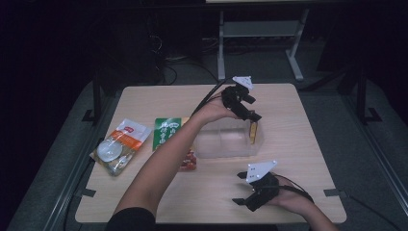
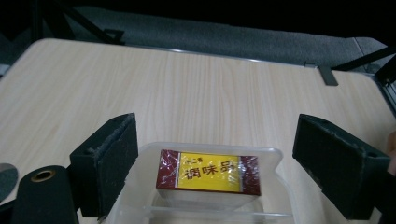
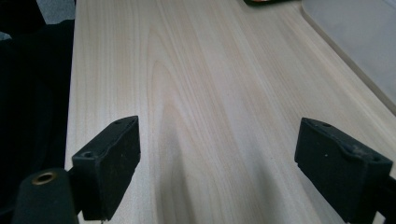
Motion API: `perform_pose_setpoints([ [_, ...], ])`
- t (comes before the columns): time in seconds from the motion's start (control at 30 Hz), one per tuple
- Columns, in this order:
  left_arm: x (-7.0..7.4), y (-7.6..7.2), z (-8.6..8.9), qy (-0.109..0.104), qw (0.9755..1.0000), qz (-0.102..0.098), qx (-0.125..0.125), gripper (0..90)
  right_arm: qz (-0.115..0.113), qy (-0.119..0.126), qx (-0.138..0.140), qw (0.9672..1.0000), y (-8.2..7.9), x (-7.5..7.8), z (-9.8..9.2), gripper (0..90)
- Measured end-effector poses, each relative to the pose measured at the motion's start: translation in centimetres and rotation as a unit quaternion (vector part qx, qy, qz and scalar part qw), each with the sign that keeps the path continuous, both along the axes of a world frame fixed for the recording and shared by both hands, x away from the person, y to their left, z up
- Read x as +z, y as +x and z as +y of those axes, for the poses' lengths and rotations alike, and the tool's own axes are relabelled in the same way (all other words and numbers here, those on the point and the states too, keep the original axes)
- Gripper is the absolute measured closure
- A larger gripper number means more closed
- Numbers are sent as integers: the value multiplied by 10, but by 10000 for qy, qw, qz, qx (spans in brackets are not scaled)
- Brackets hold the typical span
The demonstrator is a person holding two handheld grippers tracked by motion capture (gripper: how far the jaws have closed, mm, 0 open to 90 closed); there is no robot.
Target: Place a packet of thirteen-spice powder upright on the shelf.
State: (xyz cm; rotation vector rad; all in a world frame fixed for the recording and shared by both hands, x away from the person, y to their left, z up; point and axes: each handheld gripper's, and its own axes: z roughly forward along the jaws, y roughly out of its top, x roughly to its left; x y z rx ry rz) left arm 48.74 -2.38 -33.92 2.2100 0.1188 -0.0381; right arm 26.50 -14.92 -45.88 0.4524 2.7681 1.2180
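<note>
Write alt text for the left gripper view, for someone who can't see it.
A red-and-yellow seasoning box lies in a clear plastic container, framed by the left gripper and its two black jaws, which stand wide apart and touch nothing. Beyond the container stretches a pale wooden table.

1. You have one clear plastic container (image 1: 226, 142) on the table.
2. One yellow-and-maroon seasoning box (image 2: 208, 172) stands in it.
3. Three food packets lie left of it: one orange-and-white (image 1: 120, 146), one green (image 1: 167, 133), one red (image 1: 189, 161).
4. You hold two grippers: left gripper (image 1: 250, 113), right gripper (image 1: 244, 188).
</note>
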Motion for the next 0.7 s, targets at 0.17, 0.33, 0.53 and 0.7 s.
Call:
perform_pose_setpoints([
  [0.17,15,-12,14,-113,9999,-23,-40,134,-6,-18,-7,10000,0,0,0,141],
  [0.33,21,-24,28,-21,10000,-11,-13,134,-75,-89,-21,9999,3,-1,-1,141],
  [0.53,26,-37,42,137,9998,-34,156,134,-1,-55,-86,9999,2,0,0,141],
  [0.7,26,-47,60,312,9988,46,363,134,-69,-75,-51,9999,2,0,-1,141],
])
